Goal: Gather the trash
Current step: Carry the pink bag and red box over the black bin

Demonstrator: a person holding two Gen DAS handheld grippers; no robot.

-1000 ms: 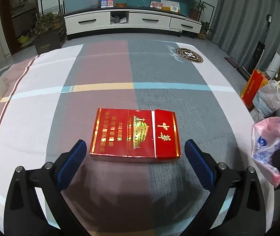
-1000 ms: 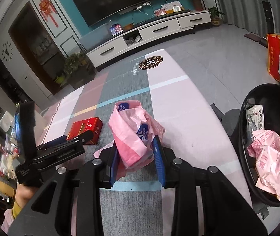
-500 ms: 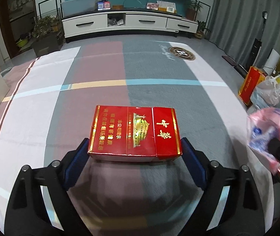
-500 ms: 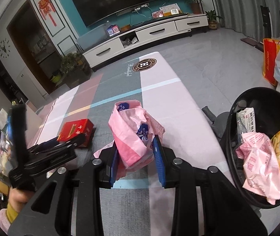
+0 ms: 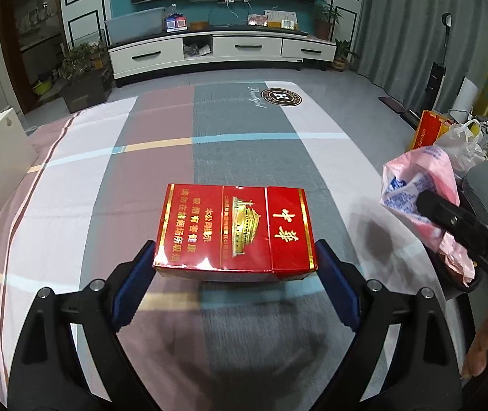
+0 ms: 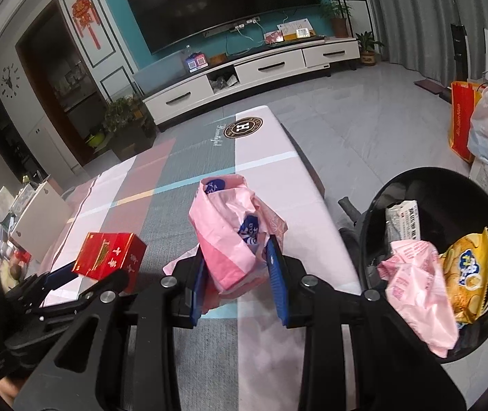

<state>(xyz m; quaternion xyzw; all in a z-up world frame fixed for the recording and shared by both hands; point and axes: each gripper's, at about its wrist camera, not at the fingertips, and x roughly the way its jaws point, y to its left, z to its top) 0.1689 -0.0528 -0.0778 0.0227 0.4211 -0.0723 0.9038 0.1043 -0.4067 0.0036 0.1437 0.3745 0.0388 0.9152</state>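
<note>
Left tool clamps the red cigarette box by its two short ends between blue ribbed pads; box is lifted clear of the worktop, shadow under it. Near edge of the box blurs, underside hidden. Glossy red card with gold trim, gold gate emblem, gold characters 中华 on the lid end, and a warning panel, 吸烟有害健康 legible.

Right tool is clenched on a crumpled pink plastic wrapper, thin film with blue print, text unreadable; lower part hidden behind the pads. In the left wrist view this wrapper sits to the right of the left tool, partly covered by a black finger.

Right of the right tool, round black trash bin, rim cut off by frame edge, holds another pink wrapper, a yellow snack bag, a white printed packet. Worktop cloth is striped pink, grey and white with a round "H" logo.
</note>
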